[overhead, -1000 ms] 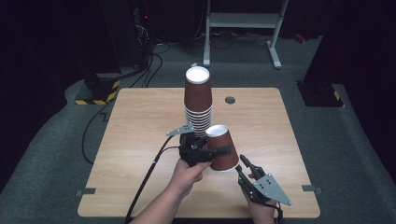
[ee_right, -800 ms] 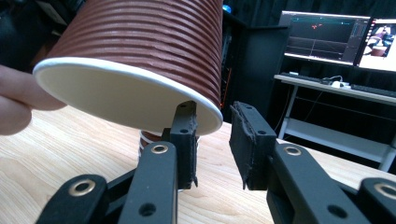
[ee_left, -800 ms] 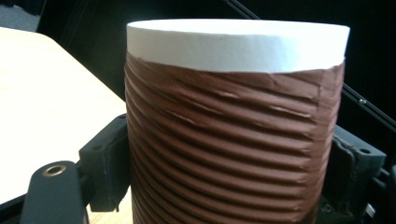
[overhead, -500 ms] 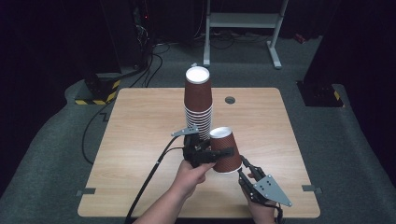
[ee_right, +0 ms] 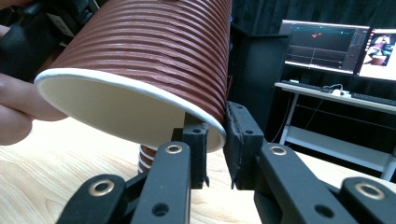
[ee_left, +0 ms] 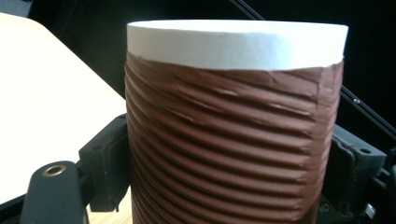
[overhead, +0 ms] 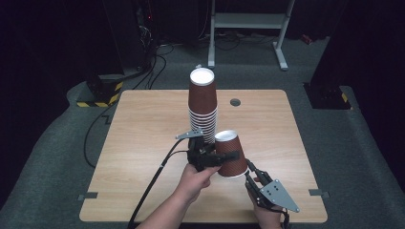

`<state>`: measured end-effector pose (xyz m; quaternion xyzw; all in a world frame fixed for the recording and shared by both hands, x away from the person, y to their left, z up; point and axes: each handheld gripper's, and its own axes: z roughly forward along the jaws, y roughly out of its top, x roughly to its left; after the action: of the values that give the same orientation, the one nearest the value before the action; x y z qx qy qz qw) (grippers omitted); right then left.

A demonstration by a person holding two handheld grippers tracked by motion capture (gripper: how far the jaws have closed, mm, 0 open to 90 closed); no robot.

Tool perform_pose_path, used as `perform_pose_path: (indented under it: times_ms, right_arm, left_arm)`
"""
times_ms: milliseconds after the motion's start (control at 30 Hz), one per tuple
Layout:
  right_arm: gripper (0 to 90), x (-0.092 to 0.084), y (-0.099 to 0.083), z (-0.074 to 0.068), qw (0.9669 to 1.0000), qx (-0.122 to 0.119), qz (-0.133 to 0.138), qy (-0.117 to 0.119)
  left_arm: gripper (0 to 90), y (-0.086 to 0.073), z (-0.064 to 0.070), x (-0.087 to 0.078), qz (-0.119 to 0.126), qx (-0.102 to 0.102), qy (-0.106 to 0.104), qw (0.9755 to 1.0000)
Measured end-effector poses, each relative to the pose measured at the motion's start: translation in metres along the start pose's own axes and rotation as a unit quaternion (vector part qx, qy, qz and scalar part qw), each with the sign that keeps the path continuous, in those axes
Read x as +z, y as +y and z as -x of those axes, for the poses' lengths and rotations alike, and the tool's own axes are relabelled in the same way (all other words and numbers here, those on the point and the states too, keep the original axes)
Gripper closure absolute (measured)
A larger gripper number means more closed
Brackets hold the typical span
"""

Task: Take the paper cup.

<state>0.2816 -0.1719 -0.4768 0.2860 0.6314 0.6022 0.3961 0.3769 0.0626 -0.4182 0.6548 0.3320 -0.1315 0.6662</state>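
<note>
ribbed brown paper cup (overhead: pixel 230 153) is upside down and tilted, clamped in left gripper (overhead: pixel 217 159). right gripper (ee_right: pixel 215 135) jaws narrow, astride its rim. stack of cups (overhead: pixel 203 106) stands just behind on table (overhead: pixel 143 124).

A wooden table (overhead: pixel 143 143) stands on grey carpet (overhead: pixel 353 157), with a round grommet (overhead: pixel 235 102) near its far edge. Beyond it stands a white frame (overhead: pixel 248 21), cables (overhead: pixel 157 52) lie on the floor, and a yellow-black striped block (overhead: pixel 98 98) sits at the far left corner. The right gripper view shows two lit monitors (ee_right: pixel 322 46) above a white desk (ee_right: pixel 336 100).
</note>
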Motion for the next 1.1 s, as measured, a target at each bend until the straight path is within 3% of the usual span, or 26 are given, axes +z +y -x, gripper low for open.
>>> perform_pose_path:
  times_ms: [433,1100]
  right_arm:
    - [81.7,-0.0015,0.0013,-0.0002,1.0000,-0.005,-0.001,-0.007]
    - [84.6,-0.0051,0.0030,-0.0036,0.9999,-0.015,0.002,-0.003]
  left_arm:
    - [17.4,0.0008,-0.0003,0.0004,-0.002,-0.001,-0.004,1.0000]
    - [14.4,0.0032,0.0075,-0.0041,0.001,0.042,0.019,0.9989]
